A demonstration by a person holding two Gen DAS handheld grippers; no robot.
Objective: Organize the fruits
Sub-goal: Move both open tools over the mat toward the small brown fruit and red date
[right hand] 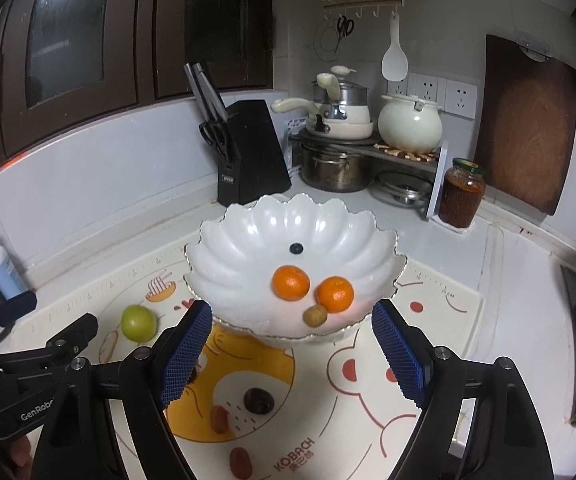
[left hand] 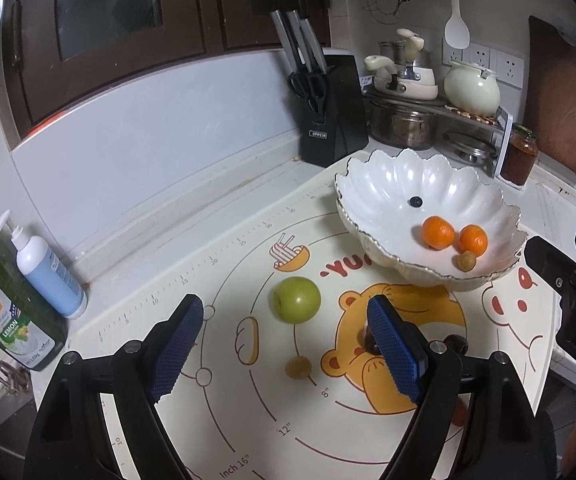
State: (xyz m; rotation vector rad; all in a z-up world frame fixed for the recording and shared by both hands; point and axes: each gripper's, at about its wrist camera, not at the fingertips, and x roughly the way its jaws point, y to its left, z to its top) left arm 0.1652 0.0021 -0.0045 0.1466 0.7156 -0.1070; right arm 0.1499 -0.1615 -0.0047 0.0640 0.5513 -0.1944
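Observation:
A white scalloped bowl (left hand: 384, 184) (right hand: 247, 240) stands on the printed mat and holds two mandarins (right hand: 291, 282) (right hand: 335, 294), a small tan fruit (right hand: 314, 315) and a blueberry (right hand: 296, 248). A green apple (left hand: 296, 300) (right hand: 139, 322) and a small tan fruit (left hand: 298, 367) lie on the mat. My left gripper (left hand: 288, 350) is open and empty above them. My right gripper (right hand: 294, 354) is open and empty just in front of the bowl. A dark round fruit (right hand: 258, 400) and two small reddish fruits (right hand: 219, 419) (right hand: 240, 462) lie below it.
A black knife block (right hand: 249, 152), pots on a rack (right hand: 336, 160), a jar (right hand: 460, 192) and a wooden board (right hand: 528, 128) stand at the back. A dish soap bottle (left hand: 3, 296) and a pump bottle (left hand: 47, 272) stand at the left. The mat (right hand: 440, 308) covers the counter.

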